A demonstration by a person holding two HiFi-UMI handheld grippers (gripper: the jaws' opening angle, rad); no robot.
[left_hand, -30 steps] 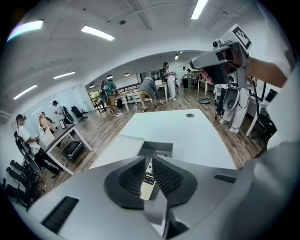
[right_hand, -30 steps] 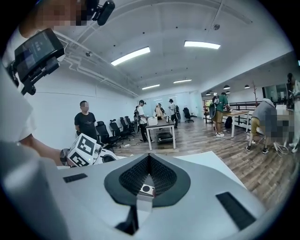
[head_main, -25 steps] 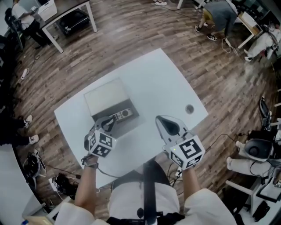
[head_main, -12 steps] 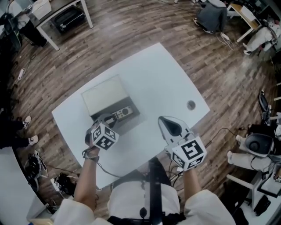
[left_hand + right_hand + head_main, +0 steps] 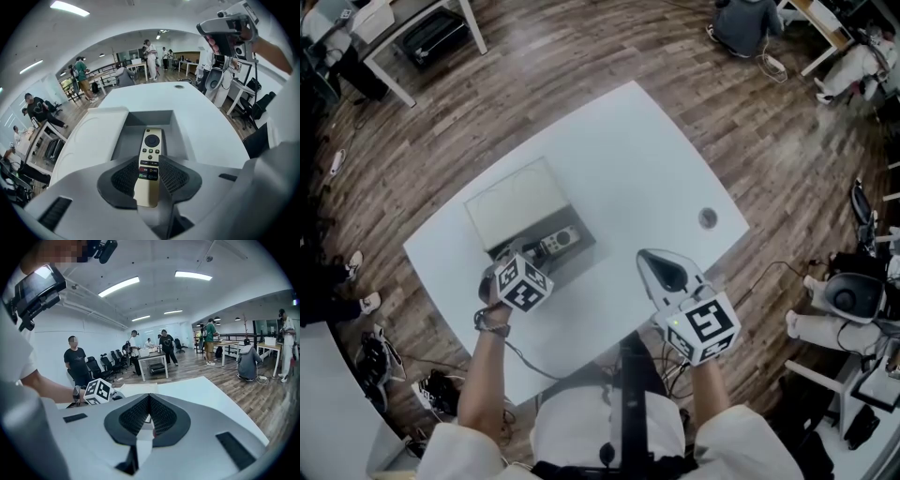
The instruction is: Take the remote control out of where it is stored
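Remote control (image 5: pixel 149 154) straddled in its box, grip still to come

Remote control first: we find it lying flat, buttons up, on the floor of the open compartment of a grey storage box (image 5: pixel 149 117) on the white table (image 5: pixel 647 178). In the left gripper view its long axis runs straight away from the jaws, with the round ring pad at the far end and the plain lower end nearest us. In the head view that same axis slants from lower left to upper right along the compartment.

Our left gripper (image 5: pixel 150 163) points steeply down over the near end of the remote. Its jaws have just been opening and now stand apart, one on each side of the lower end, which lies between them. We see no pad pressing on it, so it is bracketed, not held.

We judge this to be the reach-and-grasp step, with the removal itself not yet begun. The next move calls for closing squarely across the narrow width, then lifting along a line that clears the compartment walls; a skewed pinch might let the slim body pivot.

Our right gripper (image 5: pixel 149 397) hovers beside the box over bare table, jaws pressed together and empty.
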